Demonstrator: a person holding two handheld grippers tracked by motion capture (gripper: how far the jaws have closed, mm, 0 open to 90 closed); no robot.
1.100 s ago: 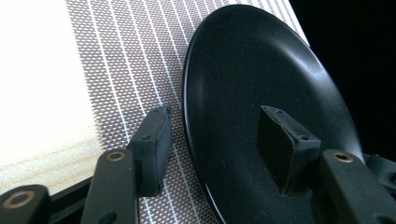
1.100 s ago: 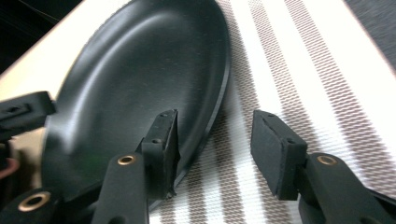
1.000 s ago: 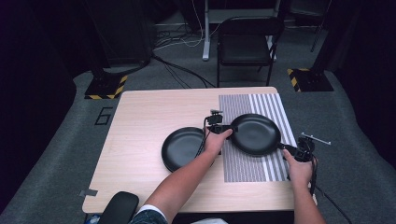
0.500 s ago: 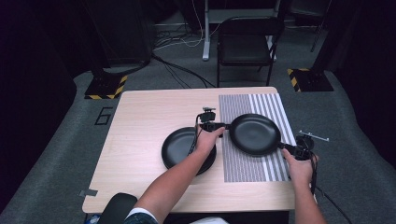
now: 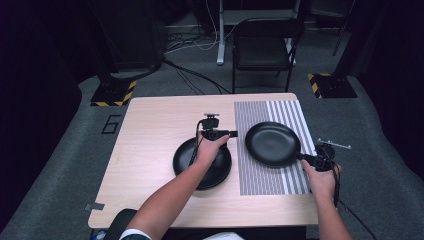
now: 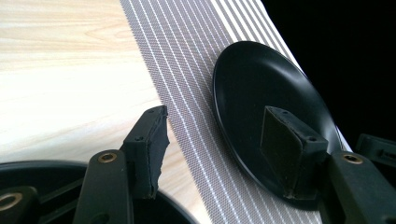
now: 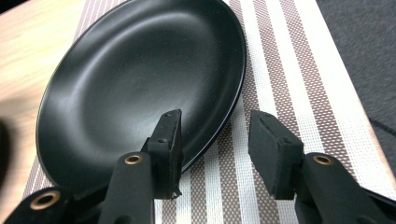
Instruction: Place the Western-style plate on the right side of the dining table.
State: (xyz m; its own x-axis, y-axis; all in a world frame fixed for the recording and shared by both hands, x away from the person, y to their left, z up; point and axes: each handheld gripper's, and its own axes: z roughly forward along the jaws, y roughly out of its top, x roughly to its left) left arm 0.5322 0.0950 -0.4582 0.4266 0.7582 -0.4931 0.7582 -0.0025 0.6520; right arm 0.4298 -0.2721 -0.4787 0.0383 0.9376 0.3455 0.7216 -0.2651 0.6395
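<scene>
Now two black plates are on the wooden table (image 5: 150,150). One black plate (image 5: 272,144) lies on the striped placemat (image 5: 270,180), which covers the right part of the table up to its far edge. The other black plate (image 5: 220,172) lies on the bare wood, just beside the left border of the placemat and near the middle of the table.

The left gripper (image 5: 226,134) hangs above the far rim of this second plate. Its jaws are spread and nothing is between them; in the left gripper view (image 6: 219,149) they frame the plate on the placemat (image 6: 266,102) from a distance.

The right gripper (image 5: 311,161) is at the near right rim of the plate on the placemat (image 7: 140,88), close to the right edge of the table. Its jaws have just been closing. They are apart, one over the plate and one outside its rim, with the rim between them, and the pads do not press on it.
</scene>
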